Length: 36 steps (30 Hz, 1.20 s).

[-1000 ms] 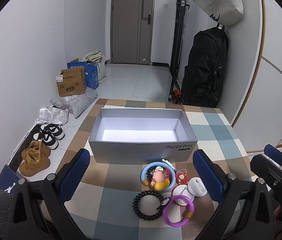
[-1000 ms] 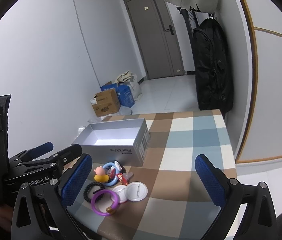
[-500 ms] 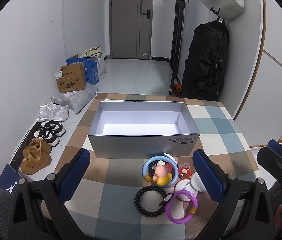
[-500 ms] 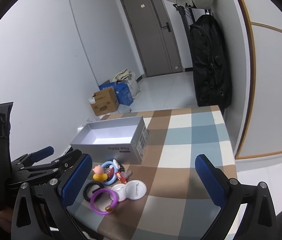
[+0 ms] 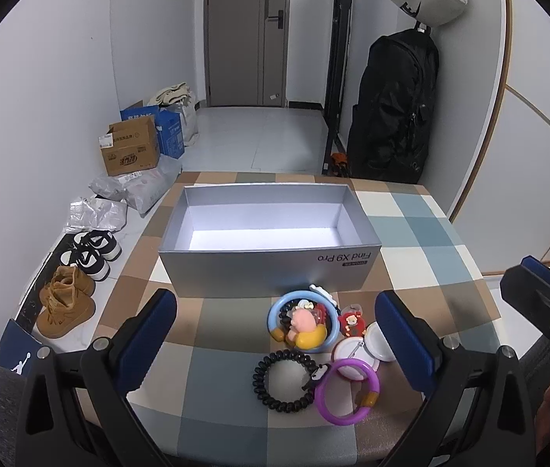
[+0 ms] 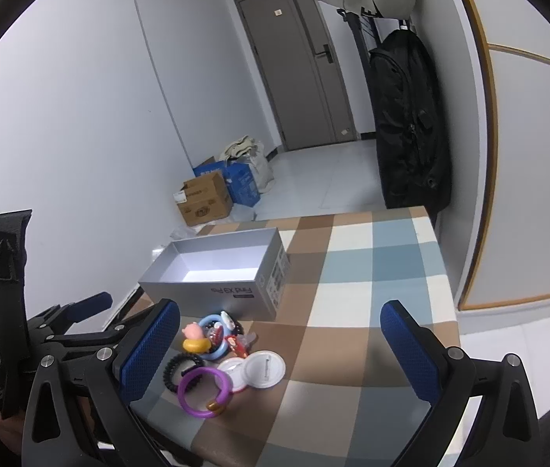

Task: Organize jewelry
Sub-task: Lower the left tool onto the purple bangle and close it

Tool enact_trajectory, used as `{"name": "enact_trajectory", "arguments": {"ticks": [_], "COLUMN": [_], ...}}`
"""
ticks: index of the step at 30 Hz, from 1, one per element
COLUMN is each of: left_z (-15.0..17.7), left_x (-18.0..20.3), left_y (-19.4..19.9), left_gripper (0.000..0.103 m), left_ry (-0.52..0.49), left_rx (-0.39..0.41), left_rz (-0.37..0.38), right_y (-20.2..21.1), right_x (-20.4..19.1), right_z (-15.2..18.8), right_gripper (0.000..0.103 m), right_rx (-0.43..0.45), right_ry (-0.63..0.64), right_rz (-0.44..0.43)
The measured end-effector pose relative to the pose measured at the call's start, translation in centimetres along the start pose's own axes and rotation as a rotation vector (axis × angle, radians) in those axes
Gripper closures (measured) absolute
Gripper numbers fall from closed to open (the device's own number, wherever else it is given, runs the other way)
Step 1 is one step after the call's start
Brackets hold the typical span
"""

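Both grippers hang over the near edge of the checkered surface (image 5: 423, 229) with nothing in them. The left gripper (image 5: 275, 346) has its jaws spread wide, and the right gripper (image 6: 279, 350) is just as released.

The jewelry sits in a little cluster near the near edge, in front of the silver box (image 5: 267, 268): a purple bangle (image 5: 347, 395) closest to the edge, a black coil bracelet (image 5: 281, 383) touching it on the left, and two white round badges (image 6: 253, 369) overlapping each other. A blue ring (image 5: 302, 321) with a pink-and-yellow figure (image 5: 304, 329) lying in it sits just in front of the box wall, with a small red charm (image 5: 351, 321) beside it.

The box itself is open-topped, toward the surface's left side, with only its pale floor showing inside.
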<state>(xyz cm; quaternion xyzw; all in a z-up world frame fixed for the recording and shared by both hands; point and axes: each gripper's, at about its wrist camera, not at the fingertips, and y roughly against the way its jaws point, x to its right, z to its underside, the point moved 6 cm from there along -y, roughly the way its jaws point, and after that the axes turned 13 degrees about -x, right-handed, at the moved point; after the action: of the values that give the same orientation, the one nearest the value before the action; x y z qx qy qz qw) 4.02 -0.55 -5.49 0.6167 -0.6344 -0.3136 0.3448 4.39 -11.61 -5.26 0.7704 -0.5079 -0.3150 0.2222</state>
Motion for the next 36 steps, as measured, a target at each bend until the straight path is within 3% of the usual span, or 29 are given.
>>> {"name": "enact_trajectory", "arguments": {"ticks": [7, 11, 15, 19, 29, 36], "left_z": [1.6, 3.2, 4.5, 4.6, 3.9, 3.3], "left_x": [0.0, 1.1, 2.4, 2.6, 2.2, 1.9], "left_y": [-1.7, -3.2, -4.0, -4.0, -4.7, -4.5], "left_gripper": [0.016, 0.017, 0.031, 0.034, 0.090, 0.093], "left_ry": [-0.027, -0.076, -0.145, -0.153, -0.128, -0.127], "left_rx": [-0.131, -0.260, -0.328, -0.332, -0.349, -0.322], "left_rz": [0.069, 0.161, 0.168, 0.174, 0.204, 0.188], "right_y": [-0.1, -0.2, -0.3, -0.5, -0.5, -0.5], "right_x": [0.5, 0.7, 0.6, 0.7, 1.3, 1.5], "right_z": [-0.1, -0.2, -0.2, -0.3, -0.4, -0.3], "right_gripper": [0.000, 0.000, 0.000, 0.000, 0.000, 0.000], "right_rx": [-0.013, -0.012, -0.022, -0.031, -0.039, -0.042], "right_ry": [-0.005, -0.011, -0.018, -0.024, -0.060, -0.066], "right_rz": [0.032, 0.031, 0.009, 0.002, -0.016, -0.017]}}
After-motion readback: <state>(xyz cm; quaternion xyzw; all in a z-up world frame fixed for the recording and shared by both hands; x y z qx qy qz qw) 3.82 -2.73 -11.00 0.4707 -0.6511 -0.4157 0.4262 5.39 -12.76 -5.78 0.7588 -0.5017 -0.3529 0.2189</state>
